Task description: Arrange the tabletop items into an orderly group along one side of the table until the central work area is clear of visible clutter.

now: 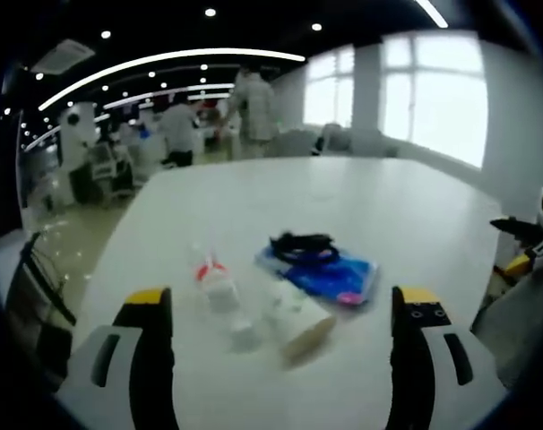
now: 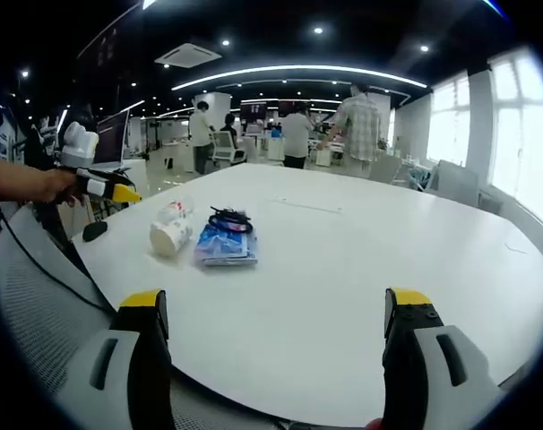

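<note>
The left gripper (image 1: 283, 309) hovers over the near edge of a white table (image 1: 343, 206), its yellow-tipped jaws spread wide with nothing between them. Just ahead of them, in the left gripper view, lies a small cluster: a clear bottle with a red cap (image 1: 219, 291) on its side, a white paper cup (image 1: 300, 324) tipped over beside it, and a blue packet (image 1: 330, 273) lying flat beyond the cup. A coil of black cable (image 1: 303, 245) rests on the far end of the packet.

The right gripper (image 2: 276, 313) is held off the table's edge, well apart from that cluster, jaws likewise wide and empty. In the right gripper view the same group sits near the table's left rim: cup (image 2: 169, 238) and bottle (image 2: 175, 211) side by side, the packet (image 2: 225, 245) just right of them, the cable (image 2: 229, 219) at its far end. The left gripper (image 2: 126, 193) shows there at the left, gripped by a hand (image 2: 52, 185).

The rest of the table (image 2: 361, 260) is bare. Several people (image 2: 358, 125) stand among desks in the background.
</note>
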{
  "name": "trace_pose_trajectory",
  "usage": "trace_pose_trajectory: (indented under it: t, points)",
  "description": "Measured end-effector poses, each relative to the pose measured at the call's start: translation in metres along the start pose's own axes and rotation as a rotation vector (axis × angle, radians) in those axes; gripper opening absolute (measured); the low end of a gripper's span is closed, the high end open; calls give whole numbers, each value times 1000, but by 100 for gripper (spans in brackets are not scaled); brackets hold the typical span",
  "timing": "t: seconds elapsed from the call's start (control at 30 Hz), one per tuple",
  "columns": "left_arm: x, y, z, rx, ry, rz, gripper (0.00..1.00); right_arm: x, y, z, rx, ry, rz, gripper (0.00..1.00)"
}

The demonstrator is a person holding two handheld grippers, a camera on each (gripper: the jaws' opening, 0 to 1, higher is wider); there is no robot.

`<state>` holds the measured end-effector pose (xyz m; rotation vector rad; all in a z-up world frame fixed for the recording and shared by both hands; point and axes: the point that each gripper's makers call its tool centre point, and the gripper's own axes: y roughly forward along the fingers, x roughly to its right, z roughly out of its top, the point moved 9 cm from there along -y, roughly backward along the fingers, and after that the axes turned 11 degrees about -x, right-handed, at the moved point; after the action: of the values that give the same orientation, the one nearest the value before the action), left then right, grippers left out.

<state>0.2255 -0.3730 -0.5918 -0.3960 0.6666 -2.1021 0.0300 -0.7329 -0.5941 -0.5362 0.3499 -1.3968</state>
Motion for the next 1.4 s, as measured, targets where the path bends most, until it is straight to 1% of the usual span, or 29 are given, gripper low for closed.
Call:
trace_pose_trajectory:
  t: [0.27, 0.4, 0.47, 0.63, 0.8, 1.0, 1.1, 1.27, 1.4]
  points:
    - [-7, 19, 3, -23, -2, 10, 94, 0, 1, 0, -2, 8, -1, 100]
    - [-13, 27, 7, -28, -25, 16, 93, 0, 1, 0, -4, 7, -2, 100]
    - [-15, 32, 9, -33, -34, 18, 93, 0, 1, 0, -10, 5, -1, 98]
    - [-21, 42, 11, -45, -50, 26, 91, 0, 1, 1, -7, 6, 0, 98]
    - [-29, 53, 11, -58, -87, 24, 91, -1, 1, 0, -8, 5, 6, 99]
    - [-38, 65, 11, -84, -104, 33, 91, -1, 1, 1, -2, 5, 11, 100]
    - [-45, 72, 11, -91, -106, 56, 95, -1, 1, 1, 0, 5, 11, 100]
    - [-54, 81, 13, -111, -136, 64, 96, -1, 1, 1, 0, 7, 10, 100]
    - [-60, 87, 10, -137, -162, 64, 97, -1, 1, 0, -2, 7, 7, 100]
